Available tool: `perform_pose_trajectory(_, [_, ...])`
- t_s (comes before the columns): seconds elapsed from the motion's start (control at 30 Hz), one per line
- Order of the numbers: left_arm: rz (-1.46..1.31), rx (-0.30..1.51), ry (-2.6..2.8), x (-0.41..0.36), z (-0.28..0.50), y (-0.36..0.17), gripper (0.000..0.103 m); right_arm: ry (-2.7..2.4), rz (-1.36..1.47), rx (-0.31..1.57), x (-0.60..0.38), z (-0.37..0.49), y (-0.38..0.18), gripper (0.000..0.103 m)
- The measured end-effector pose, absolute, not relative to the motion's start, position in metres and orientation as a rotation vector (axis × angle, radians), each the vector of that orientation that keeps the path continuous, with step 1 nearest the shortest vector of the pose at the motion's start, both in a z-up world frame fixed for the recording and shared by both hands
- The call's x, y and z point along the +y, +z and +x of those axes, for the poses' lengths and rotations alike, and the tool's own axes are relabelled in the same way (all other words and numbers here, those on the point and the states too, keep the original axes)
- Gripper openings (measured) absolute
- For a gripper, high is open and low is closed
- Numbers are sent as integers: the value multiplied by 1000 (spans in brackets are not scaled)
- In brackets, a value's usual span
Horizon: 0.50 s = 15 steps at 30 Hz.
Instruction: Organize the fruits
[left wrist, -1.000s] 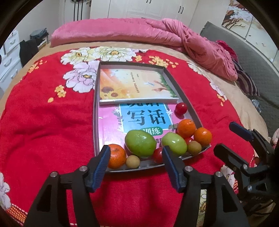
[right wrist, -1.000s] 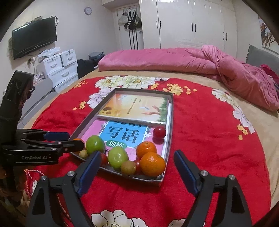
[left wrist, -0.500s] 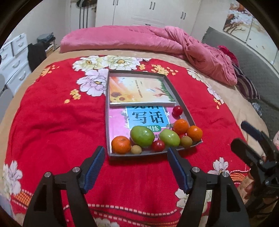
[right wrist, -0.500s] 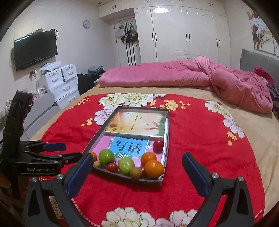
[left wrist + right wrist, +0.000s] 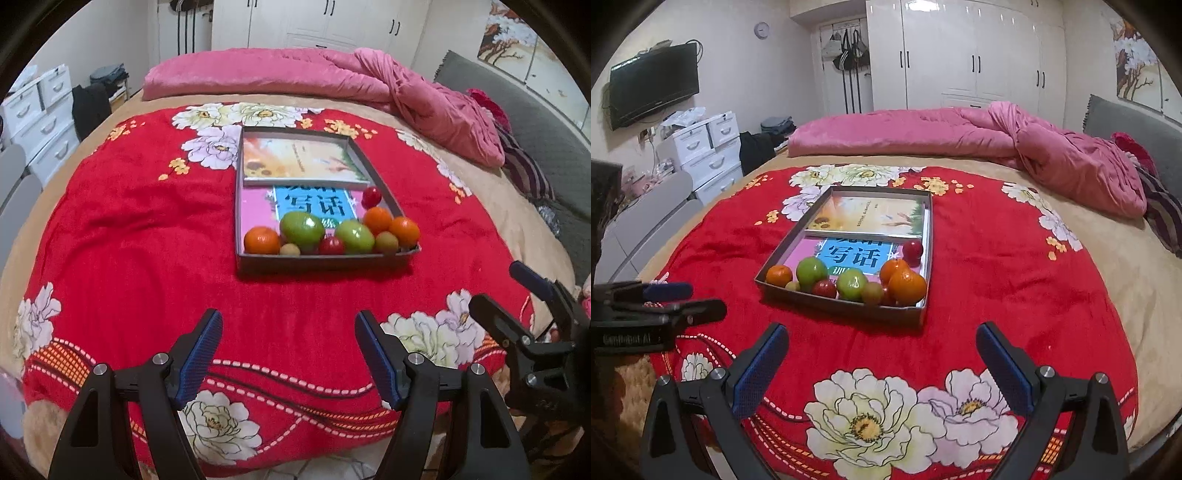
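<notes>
Orange, green, red fruits (image 5: 325, 232) — crowding tray (image 5: 325, 260).

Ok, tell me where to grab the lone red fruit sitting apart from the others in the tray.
Take the red fruit across its round middle, coming down from above. It sits beside the tray wall on its right, with an orange just in front, so a level approach looks blocked. The right gripper is open and looks nearer that side.

Open red floral blanket (image 5: 140, 236) between the spread left gripper (image 5: 288, 350) and the grey tray (image 5: 325, 260) at 12 o'clock. Fruits (image 5: 303, 229) crowded along the tray's near wall, books (image 5: 299, 162) filling the rest. Pink quilt (image 5: 424, 99) heaped at 1 o'clock.
</notes>
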<state>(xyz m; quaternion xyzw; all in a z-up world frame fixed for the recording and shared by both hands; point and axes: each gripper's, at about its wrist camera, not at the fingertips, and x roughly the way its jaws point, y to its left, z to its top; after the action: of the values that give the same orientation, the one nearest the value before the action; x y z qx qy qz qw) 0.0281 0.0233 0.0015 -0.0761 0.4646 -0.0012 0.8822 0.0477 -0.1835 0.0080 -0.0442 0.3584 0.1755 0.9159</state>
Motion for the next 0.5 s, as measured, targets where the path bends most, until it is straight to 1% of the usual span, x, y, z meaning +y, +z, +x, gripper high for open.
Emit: perform_pose_trajectory(0.5, [-173,961,-3,25,26,-1,76,376,-104,753,-174,42,-2,102])
